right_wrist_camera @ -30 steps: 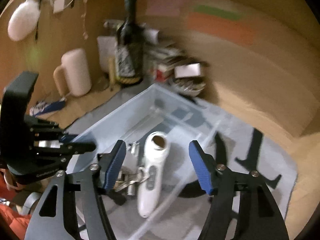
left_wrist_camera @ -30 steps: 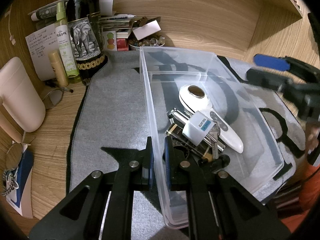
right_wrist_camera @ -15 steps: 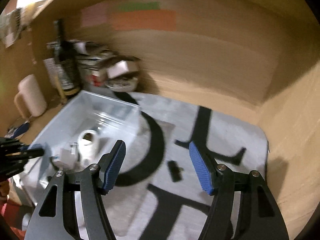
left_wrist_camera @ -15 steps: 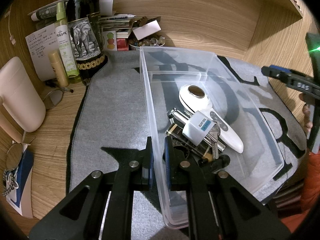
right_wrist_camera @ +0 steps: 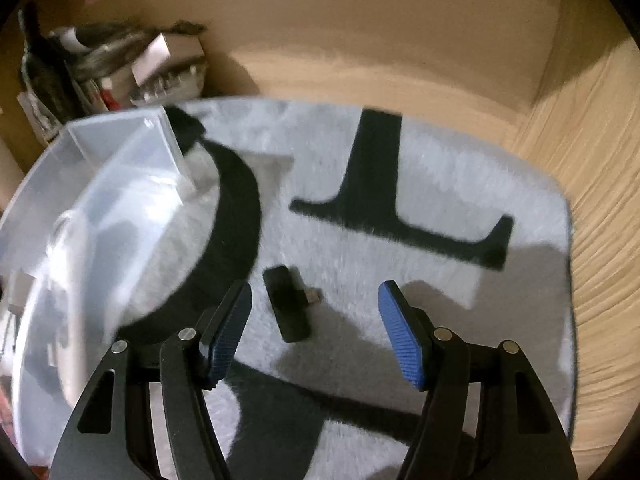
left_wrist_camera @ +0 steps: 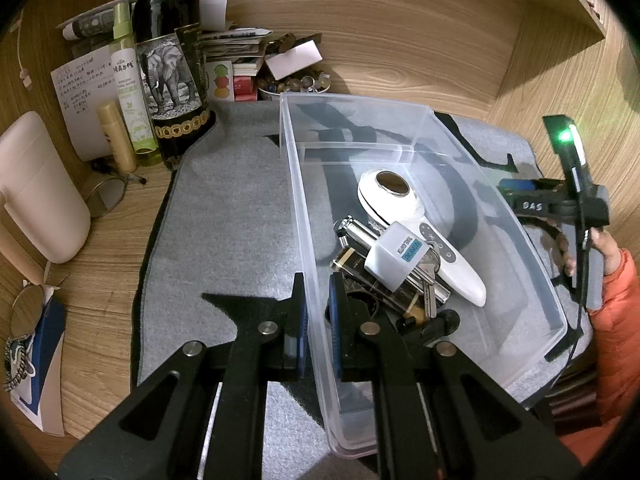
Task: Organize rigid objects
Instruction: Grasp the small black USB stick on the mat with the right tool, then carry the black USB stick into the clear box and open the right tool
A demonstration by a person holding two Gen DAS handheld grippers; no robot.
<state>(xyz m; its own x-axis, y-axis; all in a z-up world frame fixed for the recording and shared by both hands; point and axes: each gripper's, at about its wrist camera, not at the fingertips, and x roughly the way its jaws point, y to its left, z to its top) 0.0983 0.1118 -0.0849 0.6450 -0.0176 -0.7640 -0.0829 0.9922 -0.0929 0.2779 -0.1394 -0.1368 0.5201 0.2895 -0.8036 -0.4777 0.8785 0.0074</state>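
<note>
A clear plastic bin (left_wrist_camera: 308, 248) stands on a grey felt mat (left_wrist_camera: 232, 216). My left gripper (left_wrist_camera: 316, 332) is shut on the bin's near left wall, one finger inside and one outside. Inside lie a white handheld device (left_wrist_camera: 404, 208), a white tag (left_wrist_camera: 394, 256), keys and a silver bar. In the right wrist view a small black dongle (right_wrist_camera: 286, 308) with a short plug lies on the mat, right of the bin (right_wrist_camera: 120, 176). My right gripper (right_wrist_camera: 316, 336) hovers over it, jaws wide but closing, the dongle between the fingers and untouched. The right gripper body (left_wrist_camera: 560, 204) shows beyond the bin's right wall.
A dark bottle with an elephant label (left_wrist_camera: 172, 80), a spray bottle (left_wrist_camera: 130, 92), a tube, papers and a bowl of small items (left_wrist_camera: 296, 82) crowd the back left. A cream container (left_wrist_camera: 36, 192) stands at the left. Wooden walls close the back and right.
My right gripper has swung away from above the bin, down and to the right, over the black dongle on the mat; its jaws have narrowed a little. The left gripper has held still.
</note>
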